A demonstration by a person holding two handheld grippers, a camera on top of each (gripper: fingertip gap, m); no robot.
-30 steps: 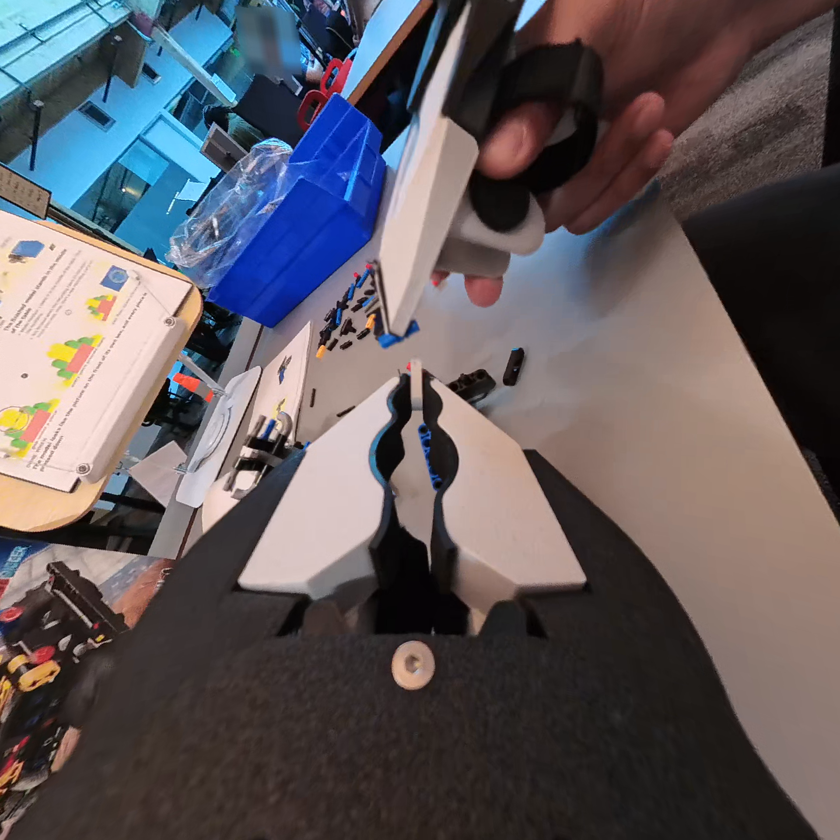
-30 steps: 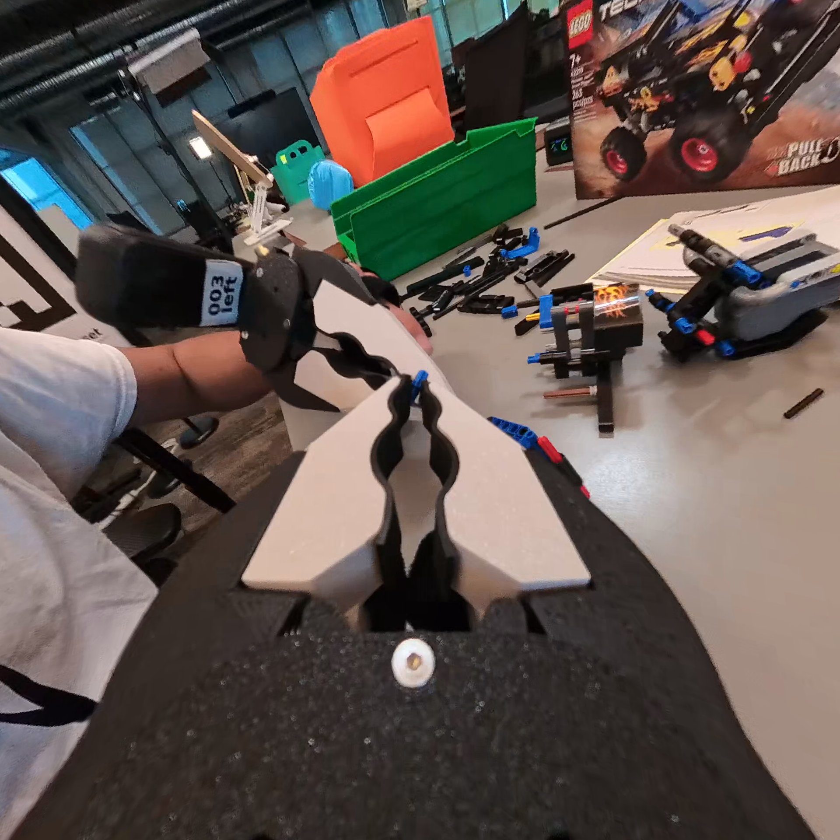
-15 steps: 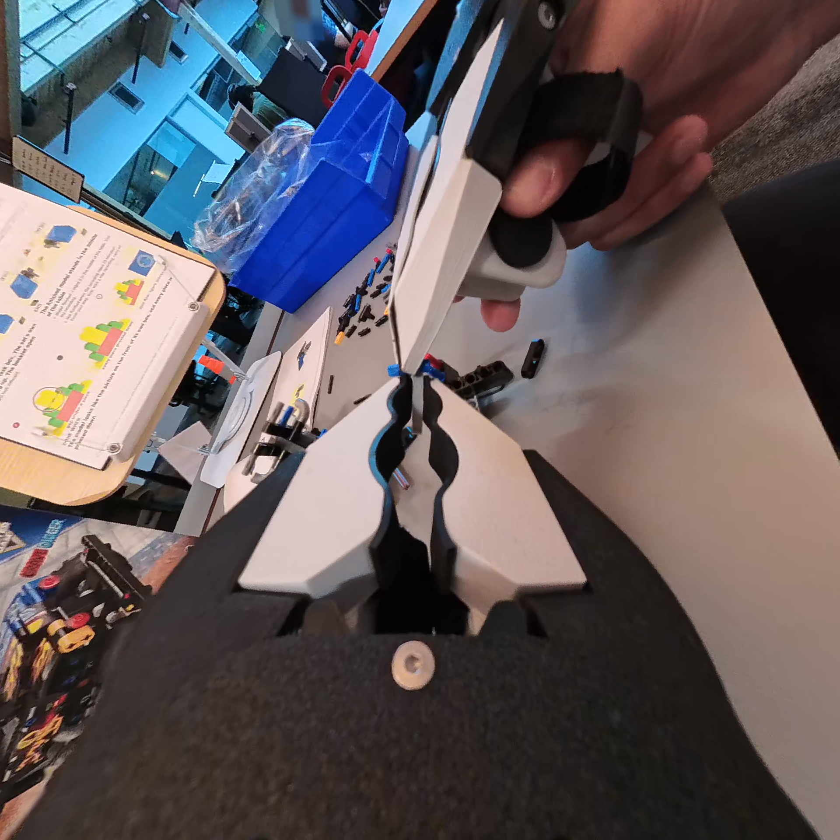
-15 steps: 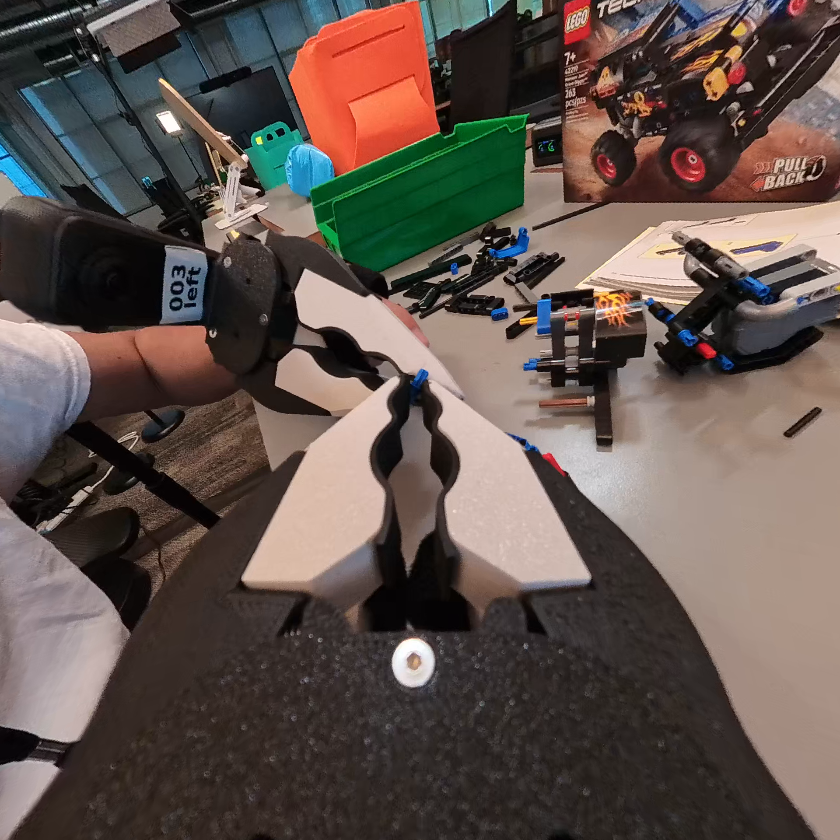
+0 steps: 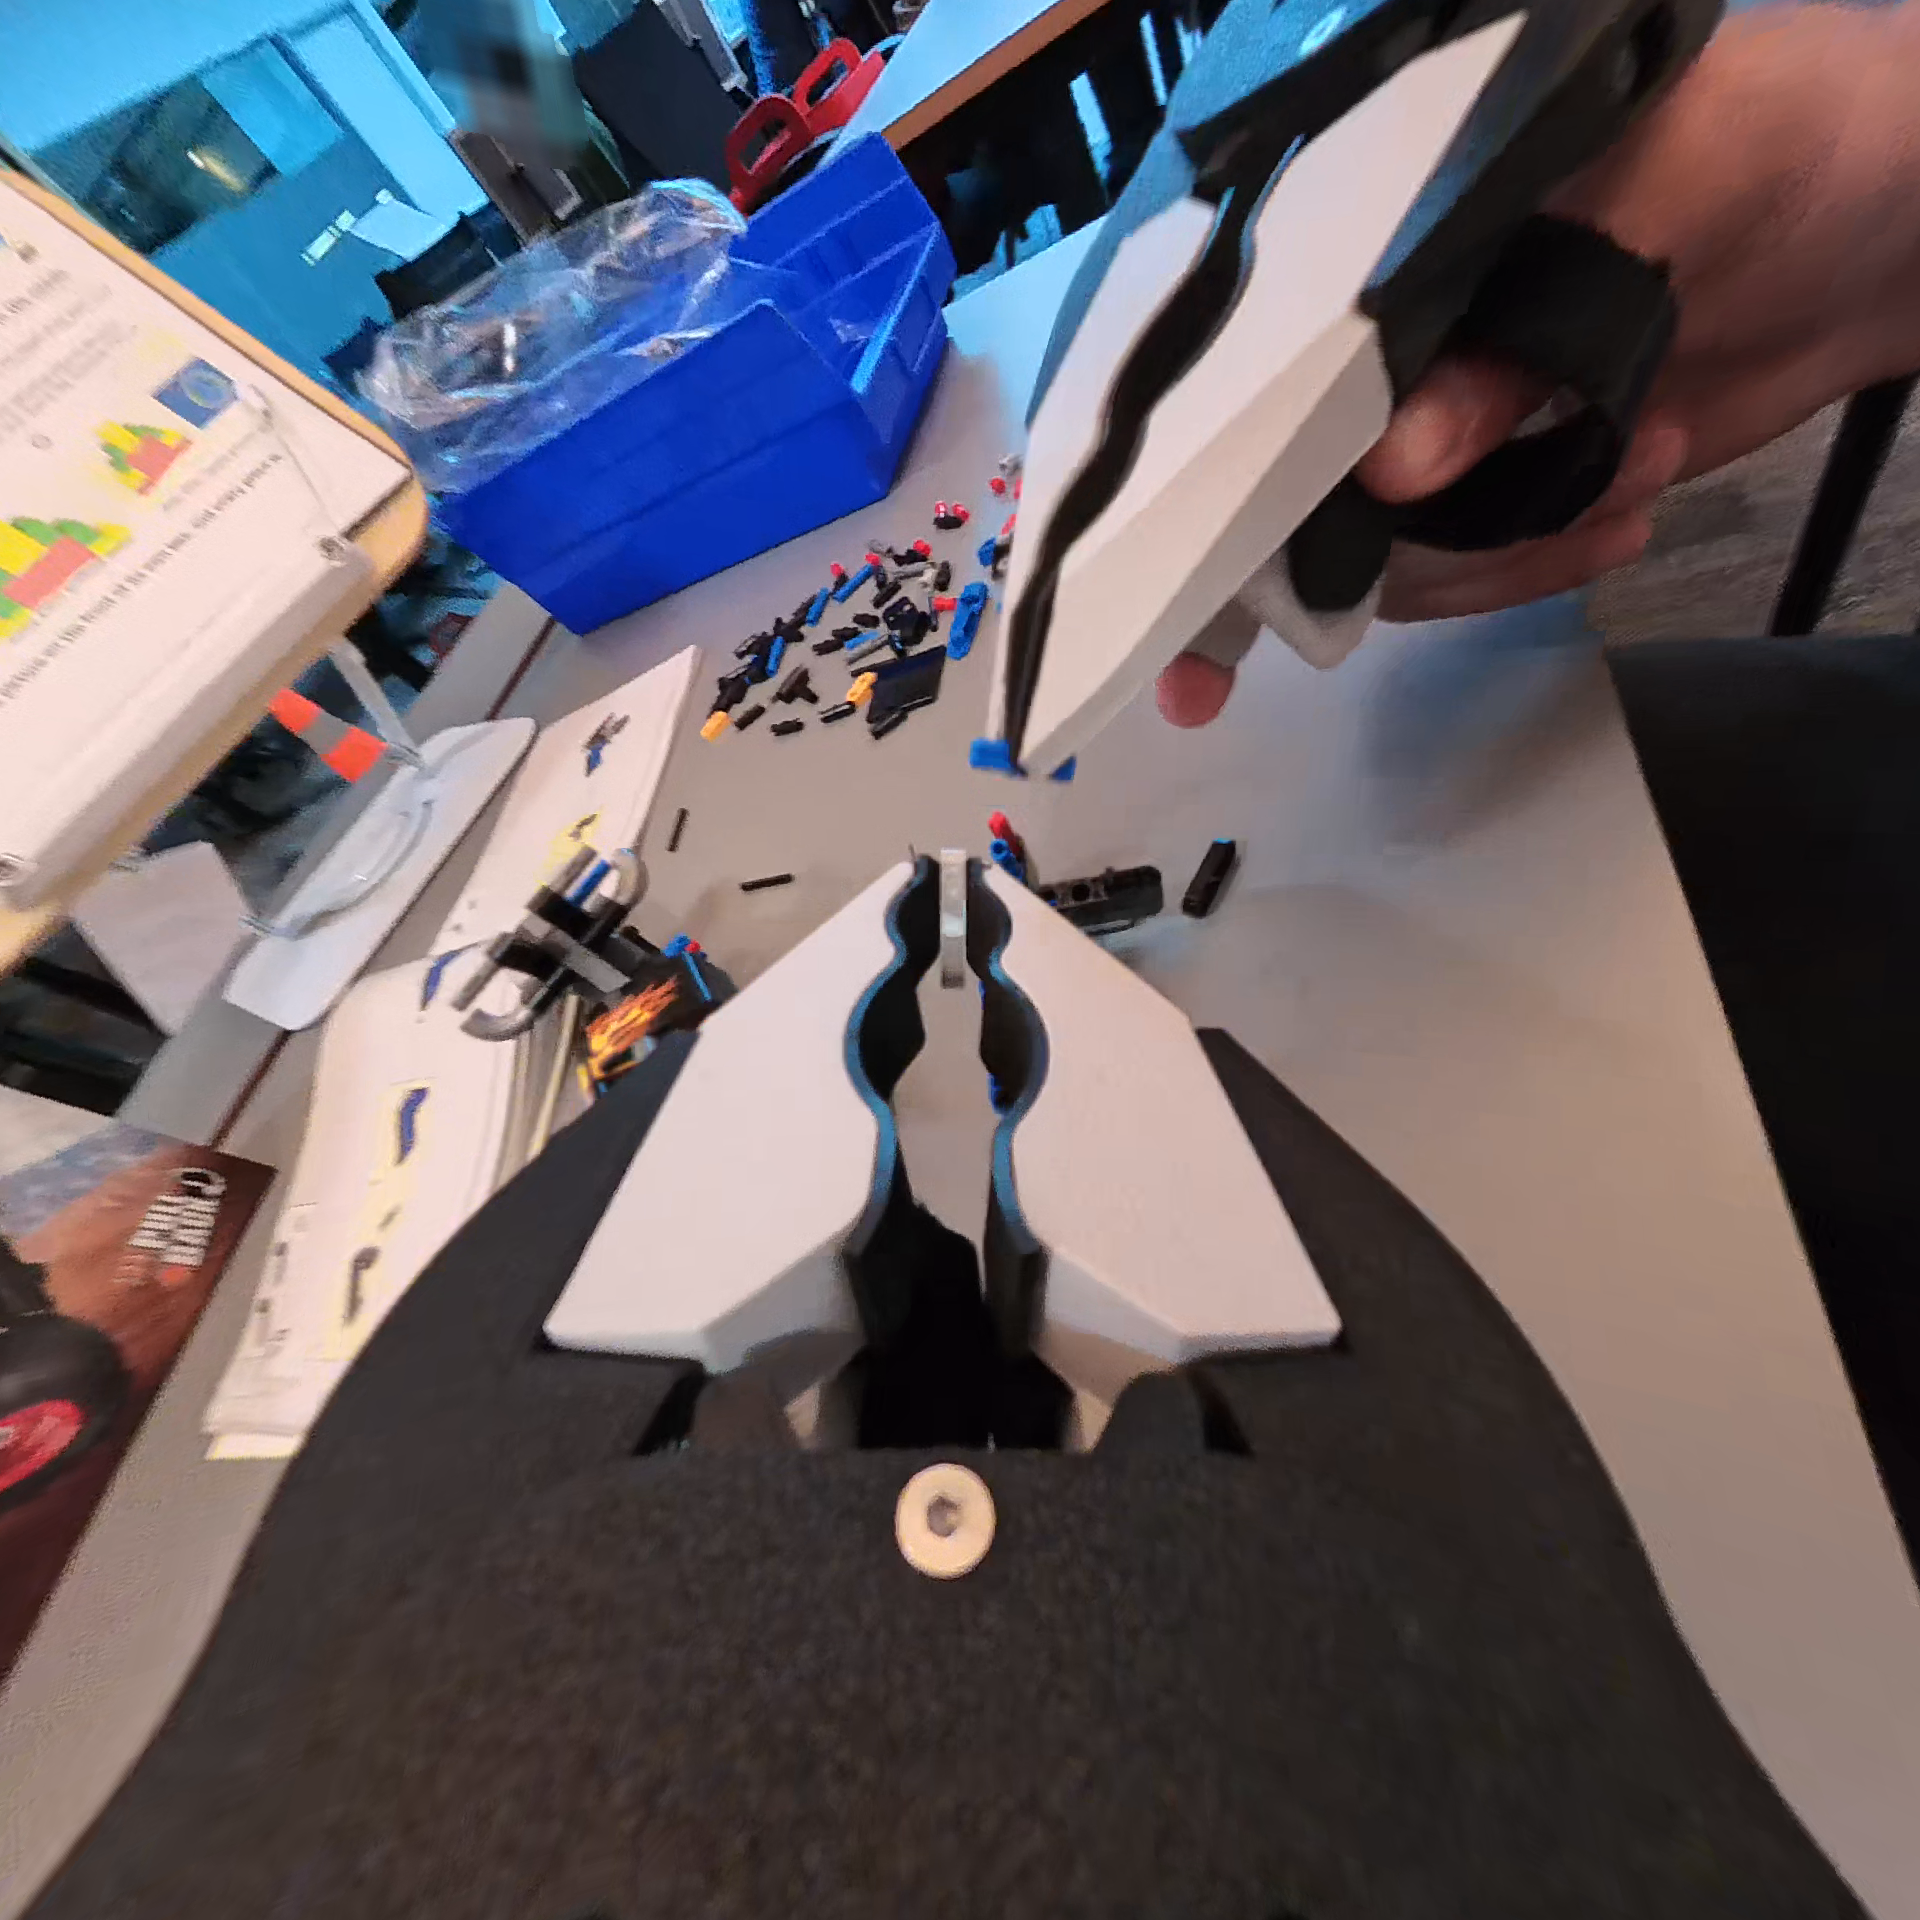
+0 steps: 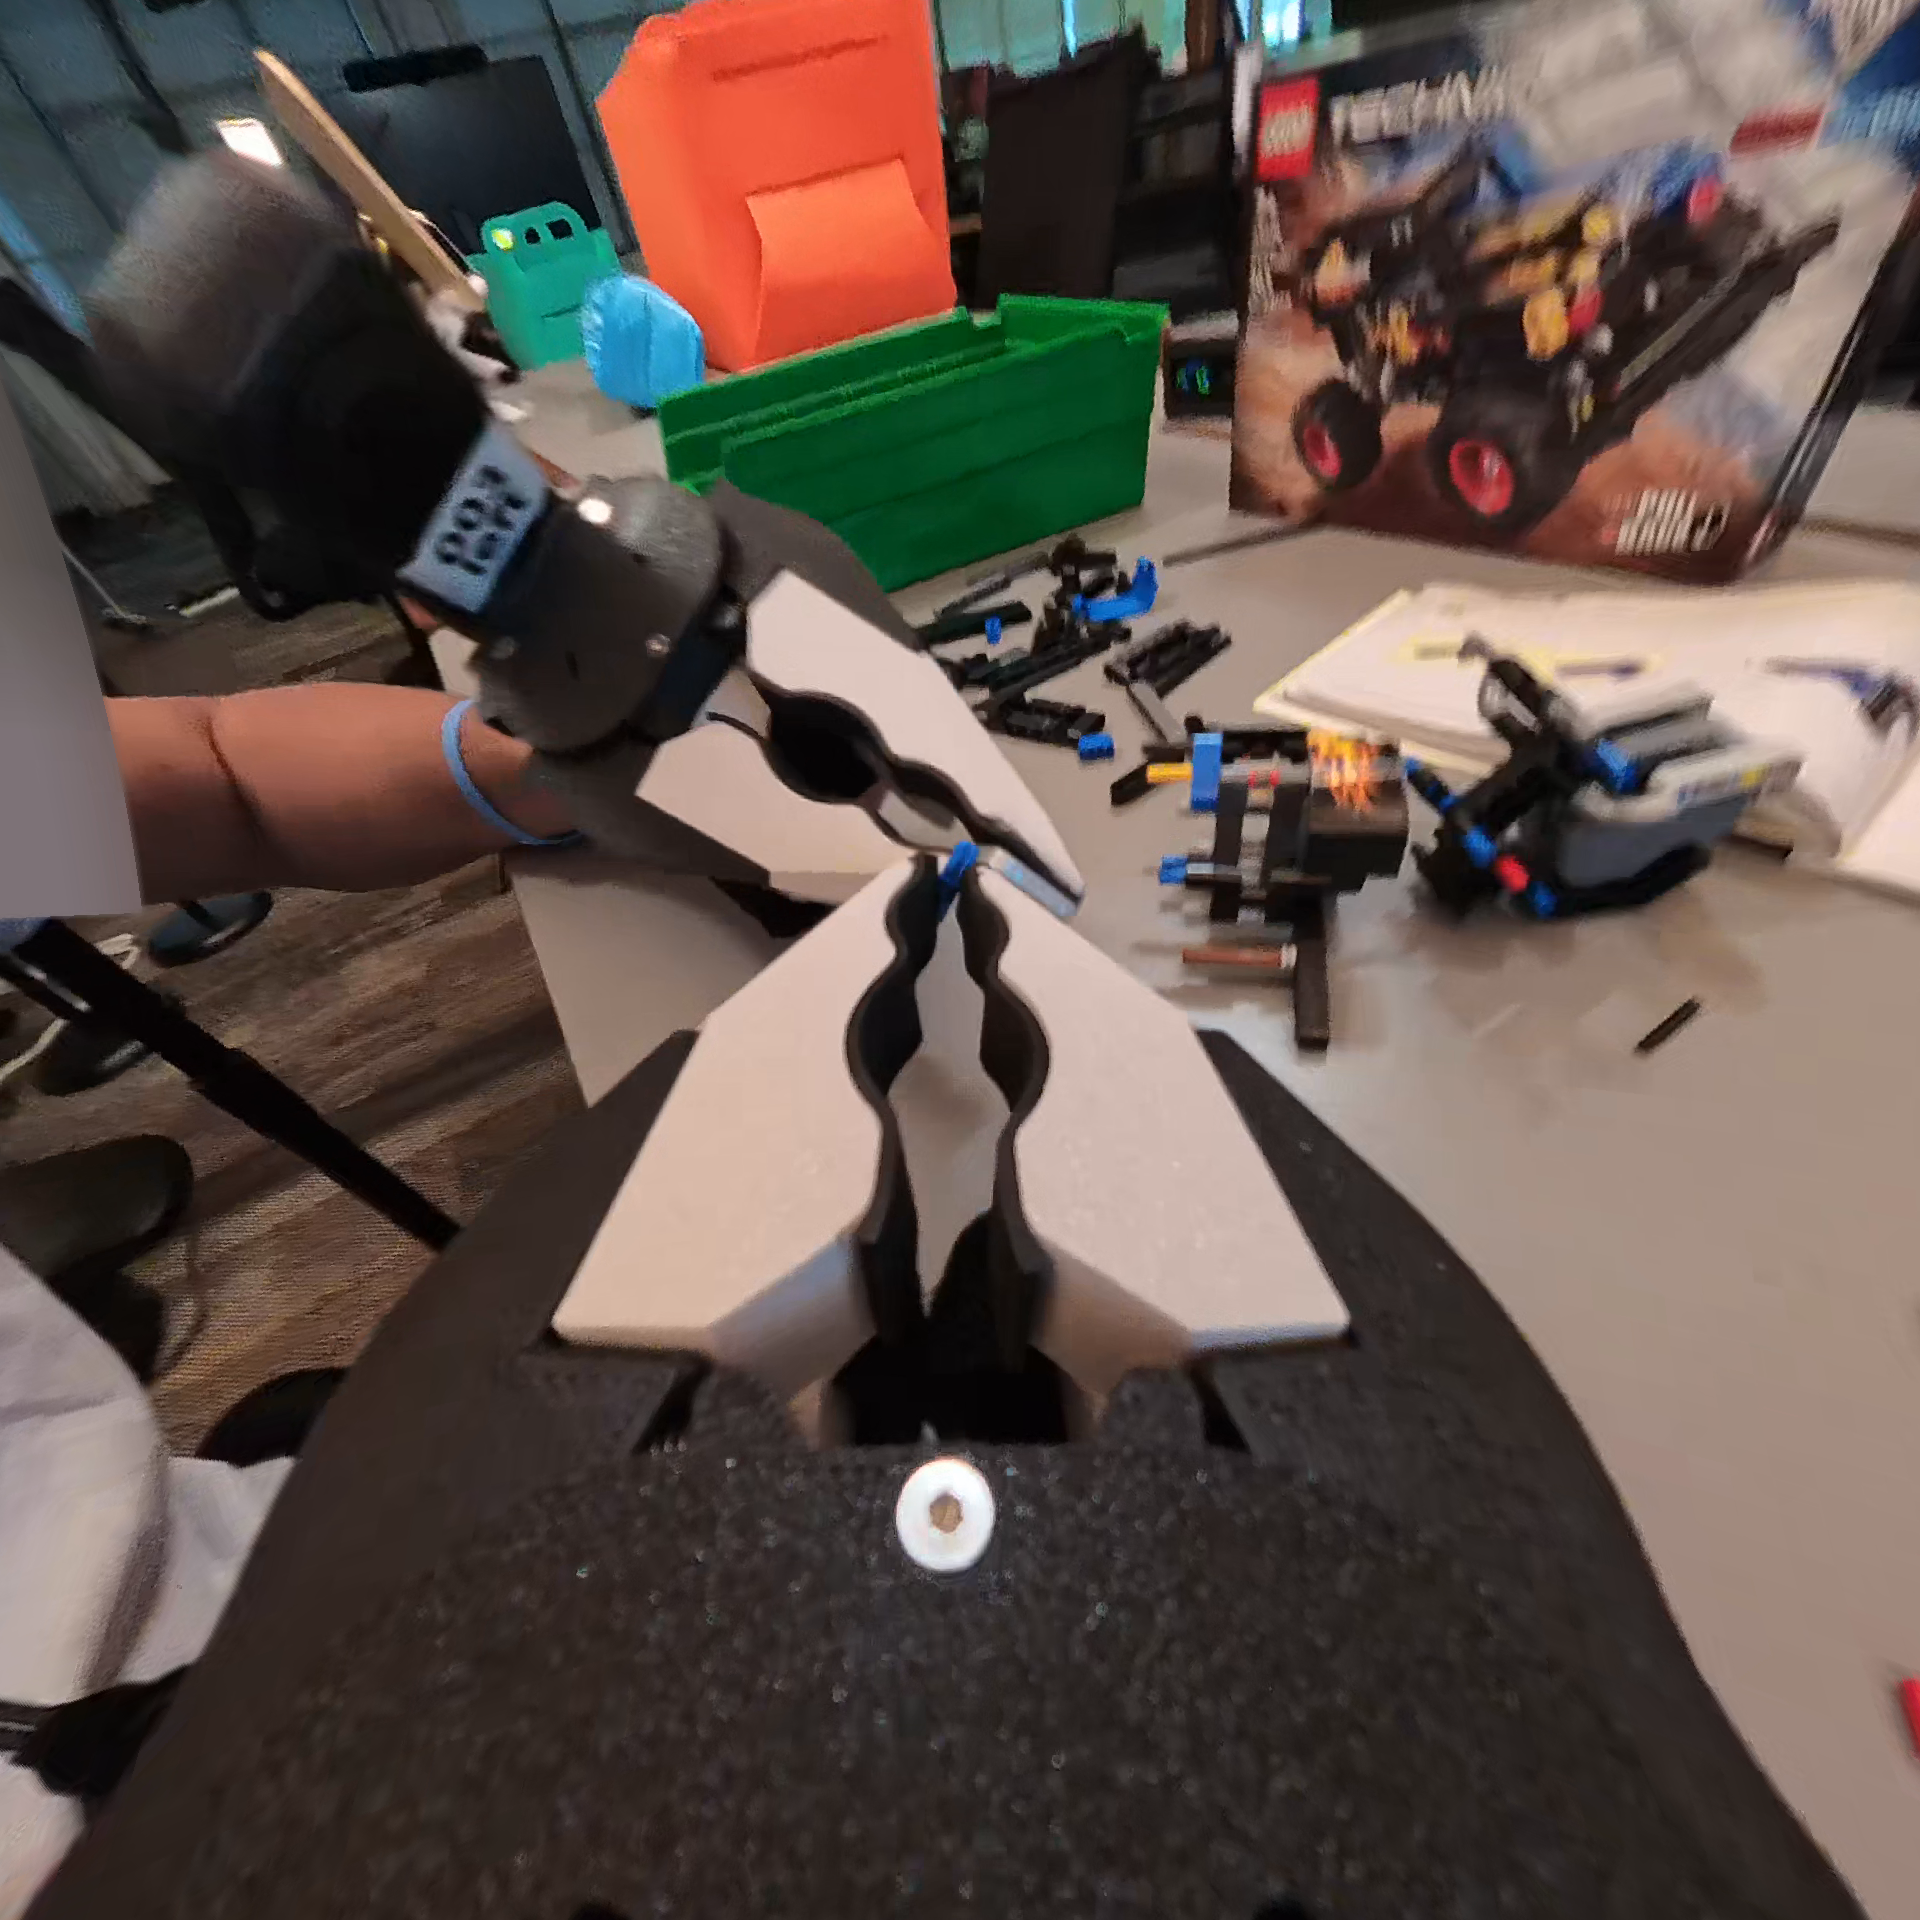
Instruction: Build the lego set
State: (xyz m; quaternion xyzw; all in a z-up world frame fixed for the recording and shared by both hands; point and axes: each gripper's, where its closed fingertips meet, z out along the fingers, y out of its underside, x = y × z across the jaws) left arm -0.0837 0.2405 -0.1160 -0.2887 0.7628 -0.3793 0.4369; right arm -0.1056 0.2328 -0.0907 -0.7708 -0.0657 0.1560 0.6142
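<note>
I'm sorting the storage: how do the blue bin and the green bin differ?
The blue bin has a clear plastic bag resting in it; the green bin shows none. Small pins lie before the blue bin, long black beams before the green. Both stand on the grey table.

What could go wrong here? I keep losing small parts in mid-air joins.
1. The right gripper pinches the small blue piece only at its fingertips, so it could pop out.
2. The left gripper holds a thin grey piece just as lightly; a misaligned push may twist it.
3. Both are held near the table edge, so a dropped part may fall to the floor.
</note>
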